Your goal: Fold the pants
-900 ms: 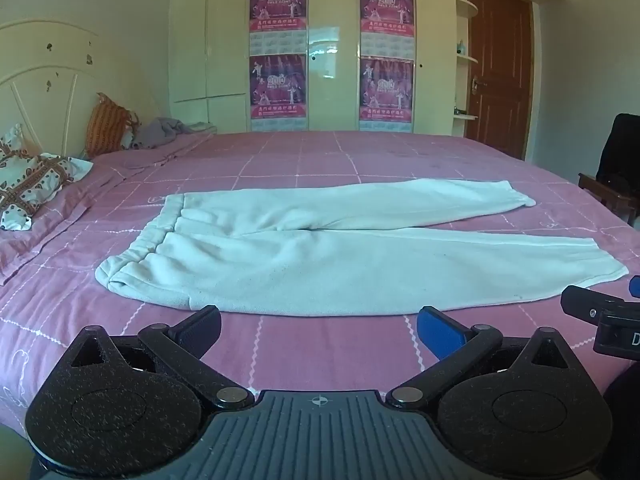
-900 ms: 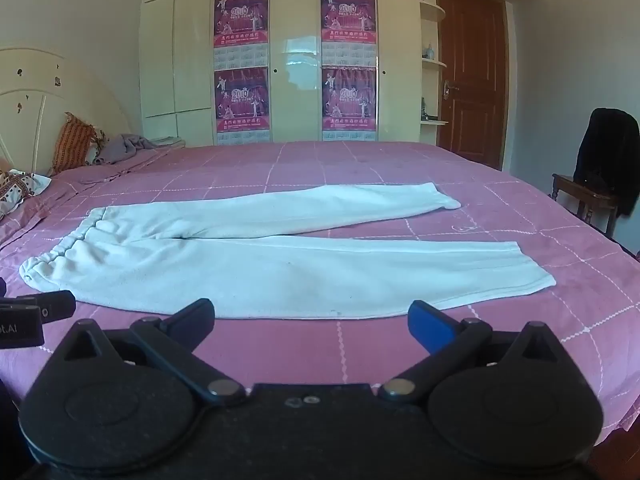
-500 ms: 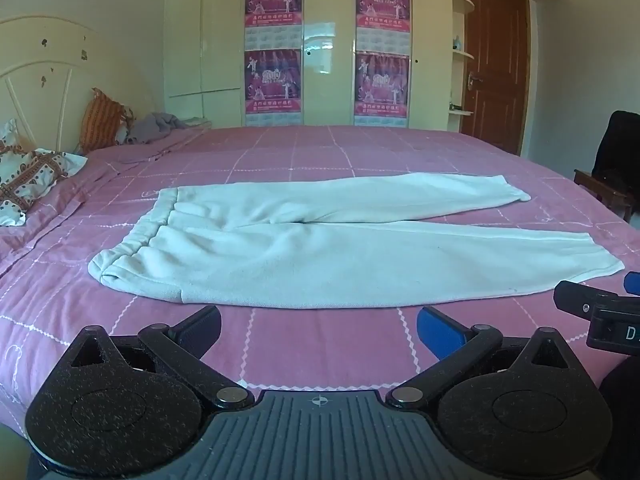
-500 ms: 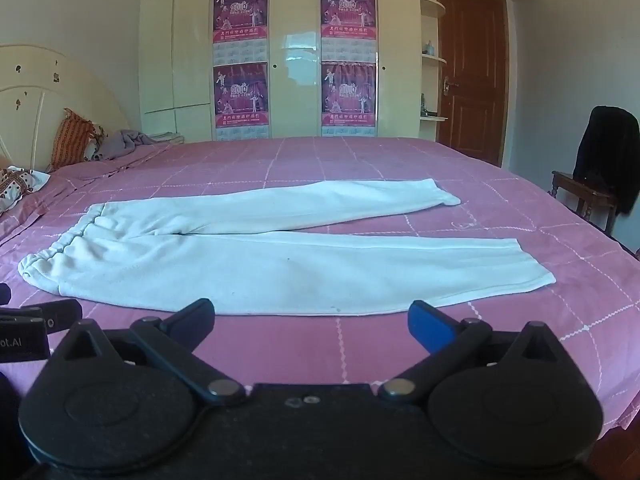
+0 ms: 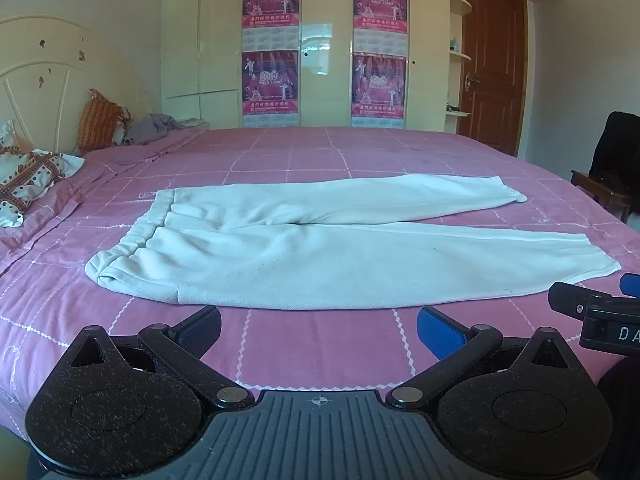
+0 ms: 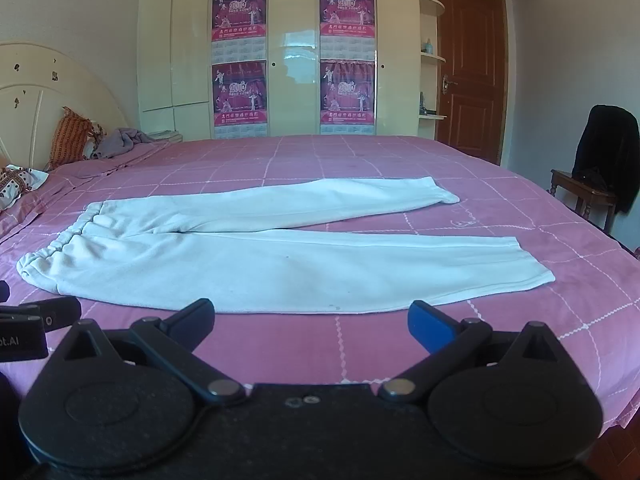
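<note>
The left hand-held gripper [image 5: 318, 326] hangs over the near edge of the bed with its jaws spread wide and nothing between them; the hem of the nearer trouser leg lies just beyond its fingertips. The right hand-held gripper [image 6: 311, 320] sits alongside it, likewise spread and empty, pointed at the middle of the same leg.

Ahead of both, the white sweatpants [image 5: 304, 248] lie flat on the pink checked bedspread [image 5: 320, 344], unfolded. The elastic waistband [image 5: 132, 240] is to the left, toward the headboard; the two legs run to the right and part slightly into a narrow V, the far leg ending in a gathered cuff [image 5: 510, 194] and the near leg in a wider hem [image 6: 532, 268].

The fabric looks like thick fleece: soft, limp and light, likely to sag and drag on the bedspread rather than hold a shape. It should not slip from rubber pads, but a pinch may catch only the top layer. The sensible holds seem to be the double-thickness edges, one gripper at the waistband's near corner and the other at the near leg's hem, so that leg can be lifted over onto the far one. The soft mattress beneath gives way, which should let a fingertip dig under the edge.
</note>
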`<state>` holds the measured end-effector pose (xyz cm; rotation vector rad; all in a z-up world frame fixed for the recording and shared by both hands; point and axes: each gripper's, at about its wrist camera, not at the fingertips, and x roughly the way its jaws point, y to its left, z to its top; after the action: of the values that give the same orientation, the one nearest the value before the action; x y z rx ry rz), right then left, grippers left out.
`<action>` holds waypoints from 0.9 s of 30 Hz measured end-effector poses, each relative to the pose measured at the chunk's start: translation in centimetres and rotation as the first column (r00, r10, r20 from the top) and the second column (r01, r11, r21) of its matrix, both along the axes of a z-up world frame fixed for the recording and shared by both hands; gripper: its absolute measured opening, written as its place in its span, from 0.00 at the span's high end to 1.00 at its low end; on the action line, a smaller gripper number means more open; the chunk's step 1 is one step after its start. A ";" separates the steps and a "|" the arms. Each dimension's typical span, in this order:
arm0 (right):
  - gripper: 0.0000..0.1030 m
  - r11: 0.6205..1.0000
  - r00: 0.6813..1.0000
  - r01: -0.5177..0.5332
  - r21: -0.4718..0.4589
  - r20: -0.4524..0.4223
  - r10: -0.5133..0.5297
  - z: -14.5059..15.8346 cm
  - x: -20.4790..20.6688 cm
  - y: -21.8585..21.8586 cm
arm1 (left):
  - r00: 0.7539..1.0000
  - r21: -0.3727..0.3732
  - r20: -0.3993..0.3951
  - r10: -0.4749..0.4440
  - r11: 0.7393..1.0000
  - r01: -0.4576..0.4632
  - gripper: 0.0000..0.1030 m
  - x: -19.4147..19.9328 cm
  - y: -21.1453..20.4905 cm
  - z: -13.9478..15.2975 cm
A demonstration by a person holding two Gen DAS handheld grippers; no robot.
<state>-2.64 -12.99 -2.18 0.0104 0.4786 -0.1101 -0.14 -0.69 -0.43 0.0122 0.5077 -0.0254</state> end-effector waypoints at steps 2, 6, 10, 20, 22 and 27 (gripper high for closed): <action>0.00 1.000 1.000 0.000 0.001 0.001 0.000 0.0 0.0 0.0 | 1.000 0.001 -0.002 -0.004 1.000 0.004 0.00 0.1 -0.1 -0.1; 0.00 1.000 1.000 0.001 -0.002 0.001 -0.001 0.0 0.0 0.1 | 1.000 0.002 0.000 -0.006 1.000 0.006 0.00 0.2 -0.2 -0.2; 0.00 1.000 1.000 0.000 -0.001 0.001 0.000 0.0 0.1 0.1 | 1.000 0.003 0.002 -0.007 1.000 0.007 0.00 0.2 -0.1 -0.2; 0.00 1.000 1.000 0.002 -0.001 -0.002 -0.002 -0.1 0.2 0.0 | 1.000 0.004 0.000 -0.008 1.000 0.008 0.00 0.1 -0.2 -0.4; 0.00 1.000 1.000 0.002 -0.002 -0.001 -0.002 -0.2 0.3 0.0 | 1.000 0.004 0.001 -0.007 1.000 0.007 0.00 0.1 -0.2 -0.3; 0.00 1.000 1.000 0.000 0.000 0.001 0.000 0.0 0.0 0.0 | 1.000 0.003 0.001 -0.007 1.000 0.007 0.00 0.1 -0.3 -0.3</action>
<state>-2.67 -13.03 -2.18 0.0100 0.4779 -0.1099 -0.02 -0.95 -0.77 0.0166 0.5062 -0.0315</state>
